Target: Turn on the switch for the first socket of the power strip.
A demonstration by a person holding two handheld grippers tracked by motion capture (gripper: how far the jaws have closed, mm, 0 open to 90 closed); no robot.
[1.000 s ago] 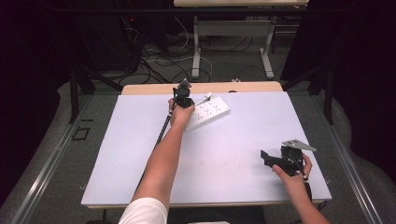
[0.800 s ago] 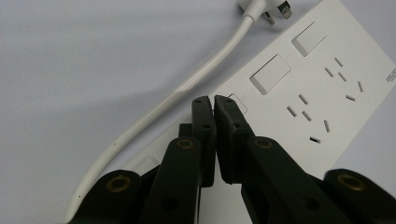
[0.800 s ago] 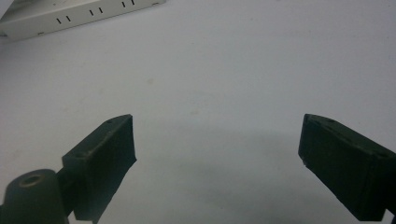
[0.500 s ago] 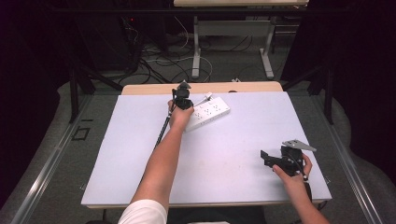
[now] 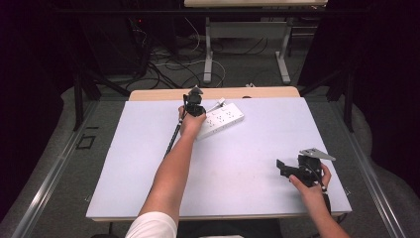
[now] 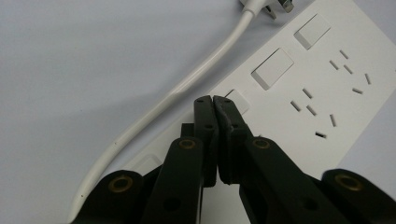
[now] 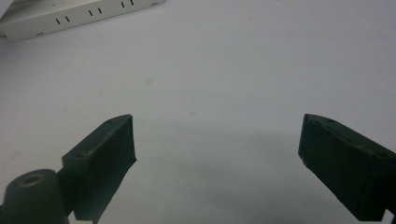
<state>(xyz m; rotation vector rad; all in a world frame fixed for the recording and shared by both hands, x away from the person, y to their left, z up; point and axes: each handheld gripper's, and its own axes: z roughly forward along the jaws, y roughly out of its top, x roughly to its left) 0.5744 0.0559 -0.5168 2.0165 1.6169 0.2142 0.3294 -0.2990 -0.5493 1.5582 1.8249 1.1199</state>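
a white power strip lies on the counter under the left gripper, whose fingers are pressed together over a switch. it looks light, rigid and smooth; best gripped across its long edges. the right gripper fingers are spread, well apart from it.

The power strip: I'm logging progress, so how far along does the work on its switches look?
Done: nothing I can confirm; whether any rocker is flipped is unclear. In hand: the left gripper, jaws shut, has its tips on the nearest switch of the power strip, seemingly pressing it. Left: the two other switches look untouched, and the right gripper sits open, apart from the strip.
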